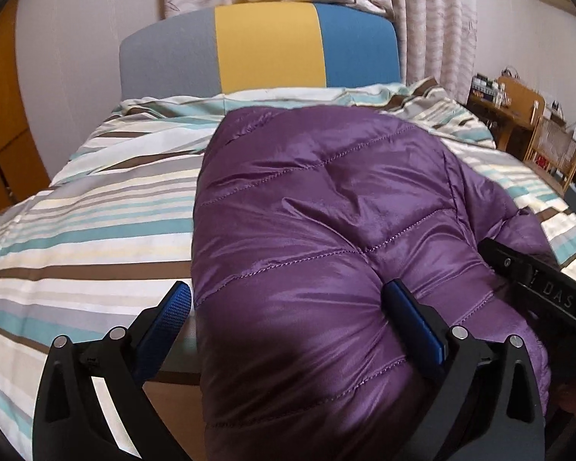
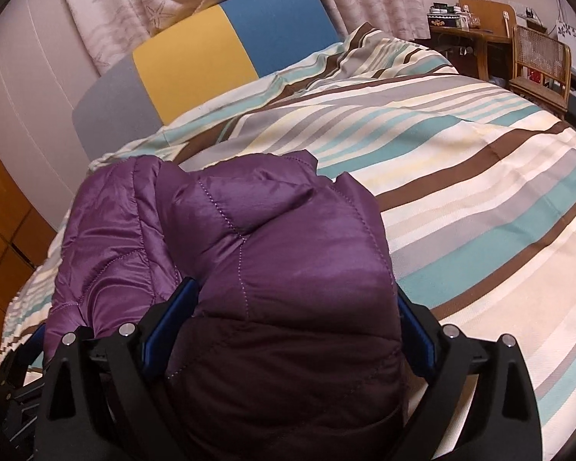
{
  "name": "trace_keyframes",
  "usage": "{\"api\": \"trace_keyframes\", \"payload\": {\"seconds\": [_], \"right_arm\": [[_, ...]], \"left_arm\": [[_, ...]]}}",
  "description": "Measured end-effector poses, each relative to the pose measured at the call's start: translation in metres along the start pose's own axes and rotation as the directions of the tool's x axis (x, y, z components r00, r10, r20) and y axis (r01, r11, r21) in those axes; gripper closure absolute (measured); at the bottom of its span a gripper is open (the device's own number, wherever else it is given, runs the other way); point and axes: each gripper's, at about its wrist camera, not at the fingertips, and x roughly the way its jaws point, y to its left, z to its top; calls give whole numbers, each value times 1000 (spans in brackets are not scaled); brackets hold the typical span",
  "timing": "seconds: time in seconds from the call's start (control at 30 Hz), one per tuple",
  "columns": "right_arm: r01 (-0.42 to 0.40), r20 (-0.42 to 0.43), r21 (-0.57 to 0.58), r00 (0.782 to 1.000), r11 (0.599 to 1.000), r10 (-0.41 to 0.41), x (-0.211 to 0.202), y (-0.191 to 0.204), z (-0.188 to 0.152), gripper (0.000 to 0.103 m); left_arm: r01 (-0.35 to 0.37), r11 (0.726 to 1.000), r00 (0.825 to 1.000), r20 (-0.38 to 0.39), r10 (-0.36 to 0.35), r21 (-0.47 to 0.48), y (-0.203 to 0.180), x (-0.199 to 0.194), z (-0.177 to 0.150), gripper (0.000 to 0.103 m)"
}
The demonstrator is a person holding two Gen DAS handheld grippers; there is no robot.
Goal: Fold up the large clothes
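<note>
The purple jacket (image 1: 326,230) lies on the striped bed (image 1: 76,230), bunched into a puffy mound near the bed's near edge. The left tool (image 1: 288,319) stands wide open; the jacket bulges between its fingers, the right pad against the fabric, the left pad clear of it, so nothing is clamped. The right tool (image 2: 292,319) is likewise spread wide, with a padded fold filling the gap between its pads; they flank the fabric but do not seem to pinch it. Both tools sit side by side at the jacket's near end, probably to let go of the fold.
</note>
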Motion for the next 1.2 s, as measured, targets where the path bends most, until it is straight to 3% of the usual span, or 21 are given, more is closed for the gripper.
{"api": "trace_keyframes", "payload": {"seconds": [0.33, 0.53, 0.6, 0.73, 0.83, 0.87, 0.97, 1.07, 1.2], "right_arm": [[-109, -8, 81, 994, 991, 110, -22, -16, -9, 6], [-237, -46, 136, 968, 962, 246, -37, -28, -24, 6], [-257, -53, 142, 962, 956, 267, -37, -29, -25, 6], [-281, -79, 124, 953, 952, 291, -33, -24, -24, 12], [-311, -89, 130, 942, 941, 324, -29, -22, -23, 19], [-320, -91, 134, 938, 938, 334, -28, -23, -23, 21], [-360, -93, 148, 922, 921, 375, -27, -24, -24, 30], [-391, -71, 165, 911, 905, 406, -31, -25, -24, 35], [-424, -36, 171, 899, 889, 436, -41, -22, -28, 36]], "left_arm": [[131, 974, 991, -17, -136, -186, 33, -36, -12, 3], [160, 953, 984, -35, -175, -257, 55, -41, -17, 3], [205, 932, 970, -66, -235, -300, 60, -34, -21, 3], [289, 858, 924, -111, -367, -425, 66, -18, -25, 3], [351, 836, 884, -146, -444, -421, 54, -12, -25, 3], [363, 839, 877, -157, -455, -405, 48, -12, -25, 3], [344, 891, 900, -164, -403, -296, 25, -21, -20, 7], [353, 903, 909, -138, -393, -245, 16, -34, -16, 25], [364, 911, 918, -92, -386, -191, 10, -52, -8, 36]]}}
